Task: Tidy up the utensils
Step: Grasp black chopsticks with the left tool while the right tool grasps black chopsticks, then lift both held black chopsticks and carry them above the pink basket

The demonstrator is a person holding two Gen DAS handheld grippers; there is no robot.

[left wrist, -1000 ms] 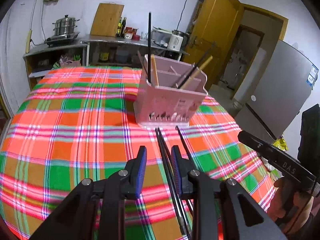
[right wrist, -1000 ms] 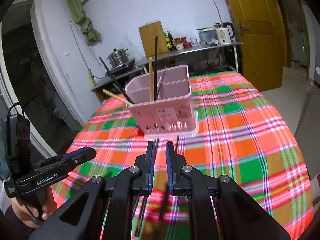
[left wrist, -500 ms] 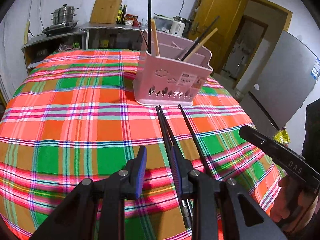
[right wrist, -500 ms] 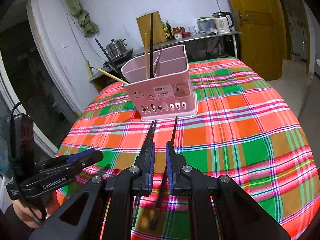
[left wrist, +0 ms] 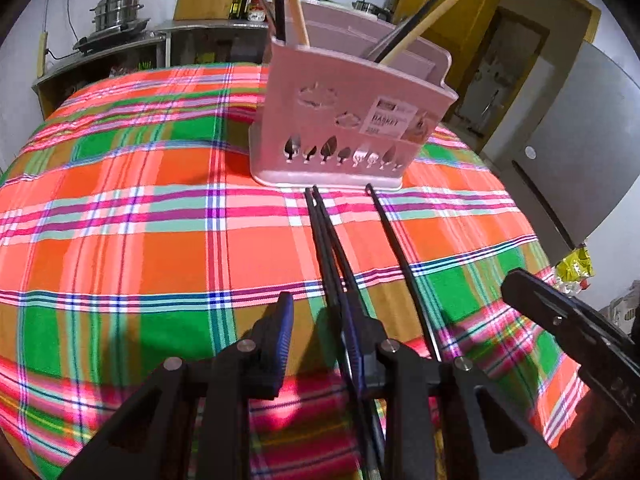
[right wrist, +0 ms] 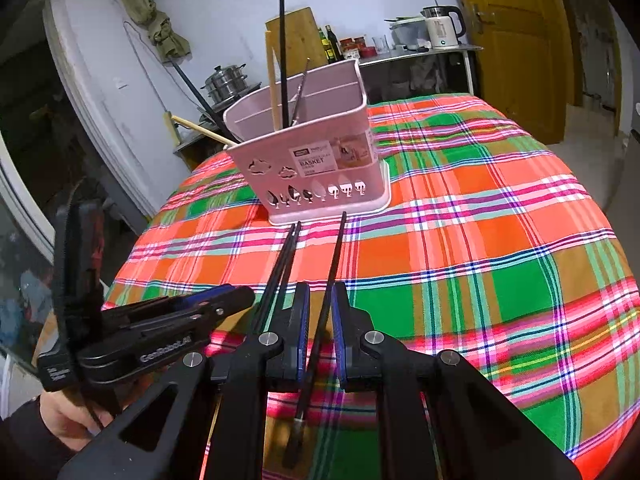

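- Chopsticks, left wrist view: a pair of black chopsticks (left wrist: 326,248) lies on the plaid tablecloth (left wrist: 120,216), tips close to the foot of the pink utensil basket (left wrist: 344,120); a single black chopstick (left wrist: 400,264) lies apart to their right.
- The left gripper (left wrist: 320,328) stands open low over the cloth; its right finger (left wrist: 362,344) overlaps the pair, and I cannot tell whether it touches them.
- The basket stands upright, holding a wooden chopstick (left wrist: 420,24) and dark utensils that lean out of its top.
- The right gripper (left wrist: 560,320) shows at the right edge.
- Right wrist view: the single black chopstick (right wrist: 326,300) runs between the fingers of the right gripper (right wrist: 320,332), which are nearly together with narrow gaps on either side; whether they pinch it I cannot tell.
- The pair (right wrist: 280,272) lies just left of that gripper, pointing at the basket (right wrist: 312,156).
- The left gripper (right wrist: 192,312) sits at the lower left, beside the pair, its handle in the person's hand (right wrist: 68,420).
- A kettle (right wrist: 442,28) stands on a shelf behind the table.
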